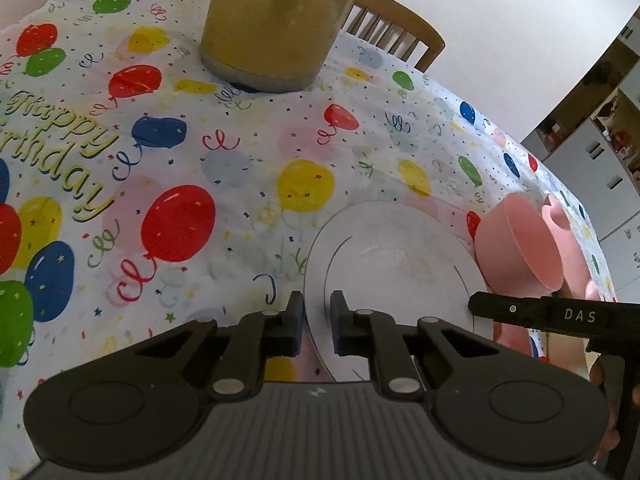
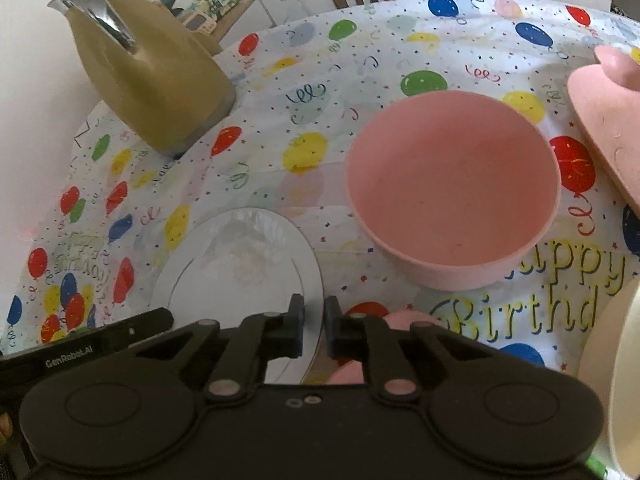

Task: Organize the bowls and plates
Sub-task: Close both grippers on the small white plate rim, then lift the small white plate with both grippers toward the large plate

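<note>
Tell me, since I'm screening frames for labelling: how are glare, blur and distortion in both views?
Left wrist: fisheye bends the tablecloth edge; white plate washed pale, its rim readable; cupboards at right soft. Right wrist: dark vignette corners; pink bowl sharp; jug handle glares; plate shows hazy reflection.

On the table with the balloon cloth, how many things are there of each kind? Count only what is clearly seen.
white plate: 1
pink bowl: 1
pink flat dish: 1
olive jug: 1
Total: 4
Not counted: a cream thing at the right edge and a pink thing behind the gripper, both too hidden to identify.
</note>
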Demonstrator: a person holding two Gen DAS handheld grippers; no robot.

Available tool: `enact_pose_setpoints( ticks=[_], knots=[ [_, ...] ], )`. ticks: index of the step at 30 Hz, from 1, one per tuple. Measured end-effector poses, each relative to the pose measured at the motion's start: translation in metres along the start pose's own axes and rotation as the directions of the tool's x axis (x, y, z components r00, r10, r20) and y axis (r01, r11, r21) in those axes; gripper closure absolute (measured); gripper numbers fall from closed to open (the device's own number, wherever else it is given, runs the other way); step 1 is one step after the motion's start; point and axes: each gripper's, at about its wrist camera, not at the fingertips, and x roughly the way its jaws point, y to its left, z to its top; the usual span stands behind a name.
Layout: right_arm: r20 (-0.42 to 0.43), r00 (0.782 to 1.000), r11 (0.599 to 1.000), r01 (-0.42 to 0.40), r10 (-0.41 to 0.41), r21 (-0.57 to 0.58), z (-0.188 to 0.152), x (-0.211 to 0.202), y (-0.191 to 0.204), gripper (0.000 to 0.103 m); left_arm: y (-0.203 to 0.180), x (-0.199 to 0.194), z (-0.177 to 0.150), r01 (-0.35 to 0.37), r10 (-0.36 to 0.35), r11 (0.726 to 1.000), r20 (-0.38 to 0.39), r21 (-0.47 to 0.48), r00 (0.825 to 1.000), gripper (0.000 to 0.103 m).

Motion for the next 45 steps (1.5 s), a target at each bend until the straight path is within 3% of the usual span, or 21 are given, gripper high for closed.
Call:
enact_pose_setpoints(
  ticks=[11, 22, 34, 45],
  knots=[
    [0.036, 0.999, 0.999, -0.014, 0.013, 0.031, -0.018, -0.048, 0.002, 0.095, -0.022, -0.037, -0.008, 0.048, -0.048, 0.999, 0.003, 0.025, 0.999, 0.090],
    [0.124, 0.992, 0.995, 0.001, -0.014, 0.103, -0.051, -0.120, -0.033, 0.096, -0.083, -0.056, -0.034, 0.121, -0.120, 0.986, -0.016, 0.113, 0.993, 0.090],
    [0.190, 0.979, 0.978, 0.038, -0.078, 0.204, -0.100, -0.199, -0.114, 0.096, -0.190, -0.057, -0.084, 0.198, -0.187, 0.956, -0.073, 0.217, 0.980, 0.090],
    [0.207, 0.969, 0.956, 0.074, -0.136, 0.285, -0.137, -0.257, -0.210, 0.095, -0.292, -0.033, -0.138, 0.243, -0.207, 0.924, -0.148, 0.295, 0.967, 0.090]
  ],
)
